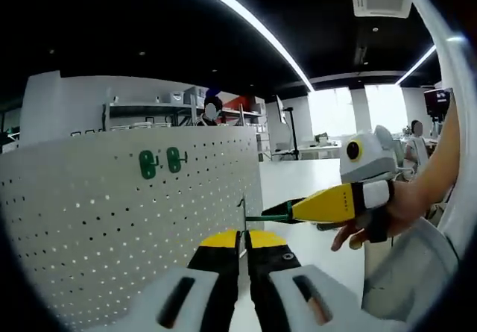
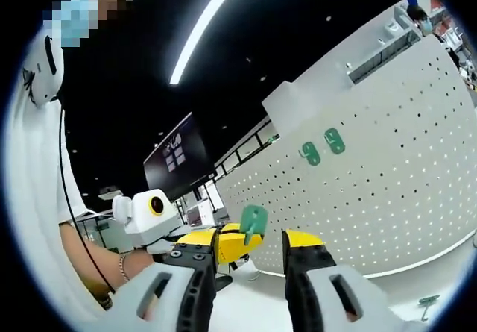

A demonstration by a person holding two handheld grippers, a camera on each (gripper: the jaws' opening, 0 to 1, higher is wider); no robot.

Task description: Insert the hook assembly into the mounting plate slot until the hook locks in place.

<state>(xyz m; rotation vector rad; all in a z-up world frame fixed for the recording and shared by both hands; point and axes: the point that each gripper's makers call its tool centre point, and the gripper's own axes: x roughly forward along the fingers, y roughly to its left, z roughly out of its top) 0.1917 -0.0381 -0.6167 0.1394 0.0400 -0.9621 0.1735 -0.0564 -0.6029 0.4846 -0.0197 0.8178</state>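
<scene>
In the left gripper view, the left gripper [image 1: 244,241] had its yellow-tipped jaws drawn close together, pinching the thin metal stem of a hook [image 1: 243,211] that rose just above the tips. From the right, the right gripper [image 1: 277,212] reached in, held by a hand [image 1: 387,216], its yellow jaws narrowed on the green end of the same hook assembly. Behind them stood the white pegboard mounting plate [image 1: 97,220], upright on the white tabletop [image 1: 298,179], and two green hooks [image 1: 160,162] were already seated side by side high on its face. In the right gripper view, the right gripper [image 2: 253,246] held a green hook piece [image 2: 253,220] between its jaws, which stood fairly wide at the tips with the piece pressed against the left one; whether both jaws touched it could not be told. The left gripper [image 2: 216,244] lay just behind, meeting at the piece. The pegboard [image 2: 387,190] filled the right side with its two mounted green hooks [image 2: 322,147], and another green hook [image 2: 427,302] lay on the tabletop [image 2: 246,302] near its foot. By the look of it, two hooks were done; the one in hand was held well apart from the board, so lining up, inserting and locking were left.
</scene>
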